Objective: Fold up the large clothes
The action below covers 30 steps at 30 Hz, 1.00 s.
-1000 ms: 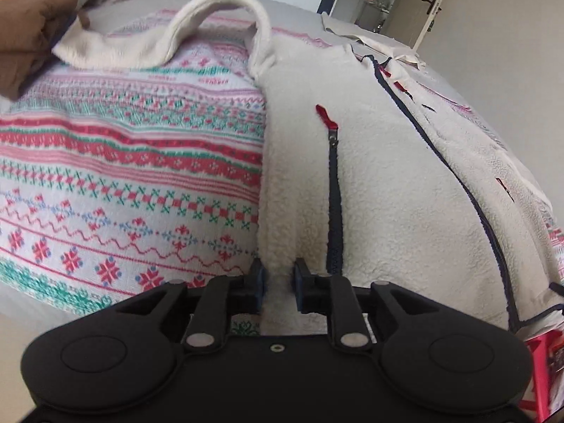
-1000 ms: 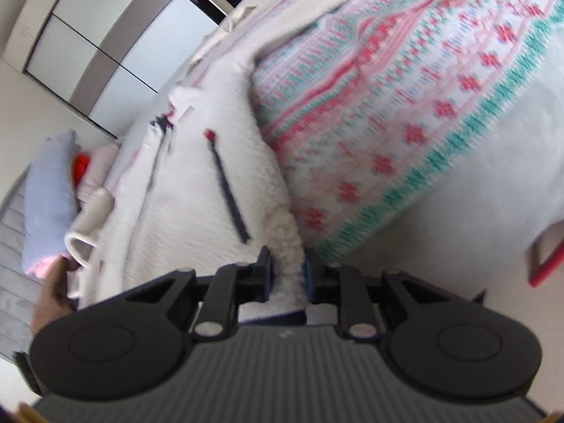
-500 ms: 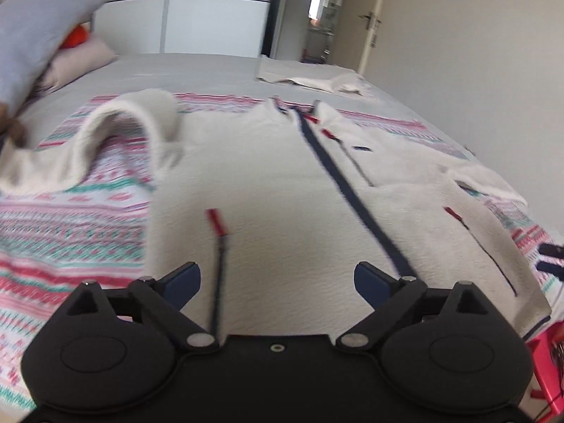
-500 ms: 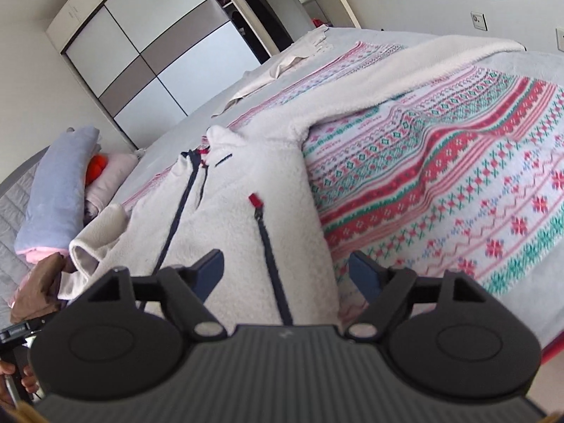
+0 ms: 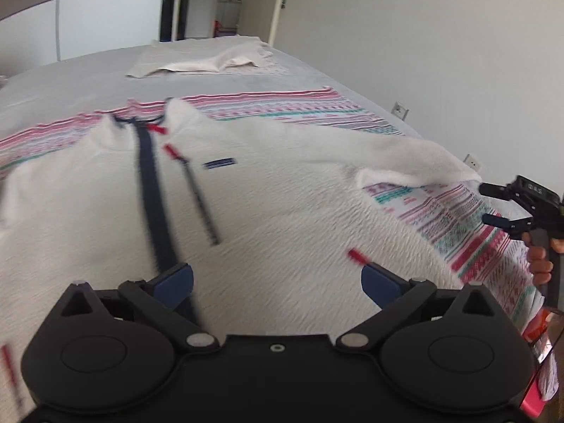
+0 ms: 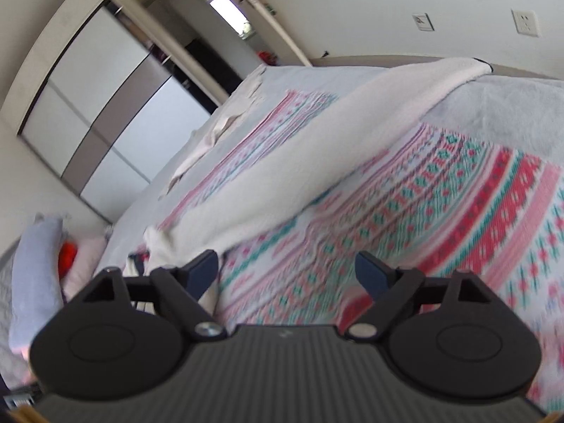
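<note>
A cream fleece jacket [image 5: 282,211] with a navy front zipper [image 5: 149,190] and red zip pulls lies flat, front up, on a patterned blanket [image 5: 469,225]. My left gripper [image 5: 276,280] is open and empty above the jacket's lower body. My right gripper [image 6: 287,271] is open and empty above the blanket, beside the jacket's outstretched sleeve [image 6: 335,141]. The right gripper also shows in the left wrist view [image 5: 500,204], open near the sleeve's end.
The bed [image 5: 70,81] is grey, with a beige cloth [image 5: 204,61] at its far end. Pillows and folded items [image 6: 38,275] lie at one side. A wall with sockets [image 5: 400,110] runs along the bed. A wardrobe [image 6: 105,105] and doorway stand beyond.
Both grippers let go of the jacket's bottom hem and opened a second ago. Since then both have lifted and swung to the right, the right one toward the sleeve.
</note>
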### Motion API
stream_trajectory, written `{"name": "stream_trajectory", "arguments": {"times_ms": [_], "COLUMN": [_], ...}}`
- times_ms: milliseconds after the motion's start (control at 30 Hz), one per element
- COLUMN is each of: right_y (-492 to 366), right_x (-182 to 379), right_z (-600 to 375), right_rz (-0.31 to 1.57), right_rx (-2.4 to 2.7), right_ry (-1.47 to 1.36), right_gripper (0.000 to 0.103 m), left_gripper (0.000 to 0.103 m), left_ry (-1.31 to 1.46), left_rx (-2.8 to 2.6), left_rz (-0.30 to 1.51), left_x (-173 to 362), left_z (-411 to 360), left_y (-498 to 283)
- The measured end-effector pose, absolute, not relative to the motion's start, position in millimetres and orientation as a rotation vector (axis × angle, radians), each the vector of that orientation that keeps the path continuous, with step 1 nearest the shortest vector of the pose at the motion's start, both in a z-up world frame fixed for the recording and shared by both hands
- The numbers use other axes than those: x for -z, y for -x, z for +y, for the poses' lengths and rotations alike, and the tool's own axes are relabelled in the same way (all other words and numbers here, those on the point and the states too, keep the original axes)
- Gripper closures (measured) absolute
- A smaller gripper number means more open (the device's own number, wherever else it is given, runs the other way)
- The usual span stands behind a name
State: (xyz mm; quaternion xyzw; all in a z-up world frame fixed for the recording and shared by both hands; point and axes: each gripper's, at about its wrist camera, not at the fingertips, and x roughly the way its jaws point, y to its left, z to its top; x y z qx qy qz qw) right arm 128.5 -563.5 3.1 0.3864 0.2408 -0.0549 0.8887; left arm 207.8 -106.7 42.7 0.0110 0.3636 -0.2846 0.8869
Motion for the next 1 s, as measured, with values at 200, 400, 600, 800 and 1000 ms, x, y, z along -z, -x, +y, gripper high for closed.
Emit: {"name": "stream_trajectory", "arguments": {"times_ms": [200, 400, 600, 800, 1000], "right_y": [-202, -256, -268, -303, -265], "right_x": [32, 34, -29, 33, 35], "right_z": [-616, -626, -608, -608, -616], "right_rz": [0.534, 0.527, 0.329, 0.544, 0.505], "right_rx": [0.197, 0.309, 0.310, 0.428, 0.373], "right_ry": [-0.905, -0.803, -0.533, -0.397, -0.506], "right_gripper": [0.029, 0.089, 0.093, 0.091, 0.038], "left_gripper": [0.003, 0.020, 0.040, 0.040, 0.037], "left_ry": [-0.007, 0.036, 0.154, 0.011, -0.063], "left_rx": [0.655, 0.634, 0.798, 0.885, 0.895], "left_rz": [0.651, 0.592, 0.565, 0.652, 0.636], "left_x": [-21, 2, 14, 45, 36], "left_z": [-176, -209, -217, -244, -243], "left_y": [-257, -301, -313, -301, -289]}}
